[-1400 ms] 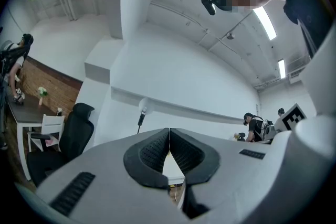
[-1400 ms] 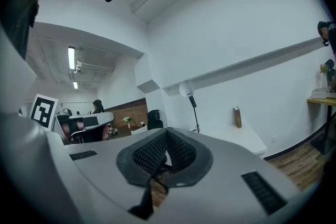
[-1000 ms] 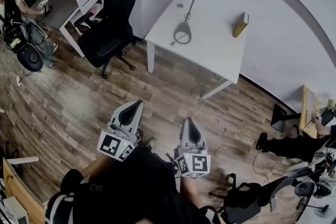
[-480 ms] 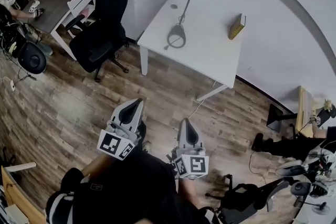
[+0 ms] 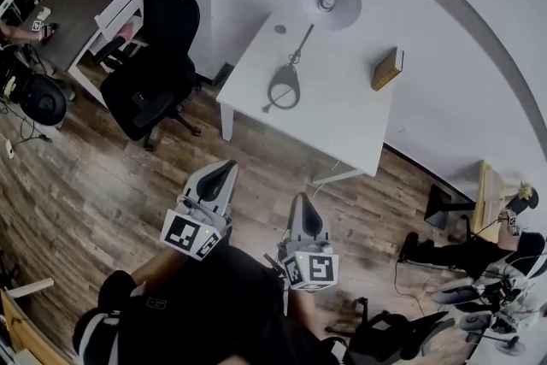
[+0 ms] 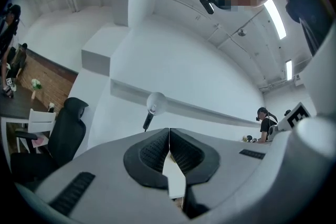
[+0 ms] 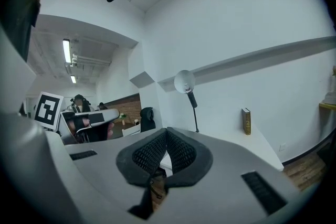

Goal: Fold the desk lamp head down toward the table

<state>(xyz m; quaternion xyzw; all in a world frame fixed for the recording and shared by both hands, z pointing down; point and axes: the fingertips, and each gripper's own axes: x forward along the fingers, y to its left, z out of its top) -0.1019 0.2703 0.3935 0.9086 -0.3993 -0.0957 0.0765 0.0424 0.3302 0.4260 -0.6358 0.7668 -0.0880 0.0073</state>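
Note:
A desk lamp stands upright on the white table [image 5: 342, 120], with a round white head [image 5: 331, 2], a thin dark stem and a ring base [image 5: 283, 87]. The lamp head [image 6: 155, 103] also shows in the left gripper view, and the lamp head [image 7: 184, 82] in the right gripper view. My left gripper [image 5: 224, 173] and right gripper [image 5: 306, 205] hover over the wooden floor, well short of the table. Both are shut with nothing between the jaws.
A yellowish book [image 5: 386, 68] stands near the table's right back edge. A black office chair [image 5: 154, 64] sits left of the table by a white pillar. Another desk [image 5: 60, 8] is at far left. A person lies on the floor [image 5: 466, 252] at right among chairs.
The table and lamp have drawn closer and shifted down in the head view as I walk toward them. Both grippers stay shut and keep their place in the view.

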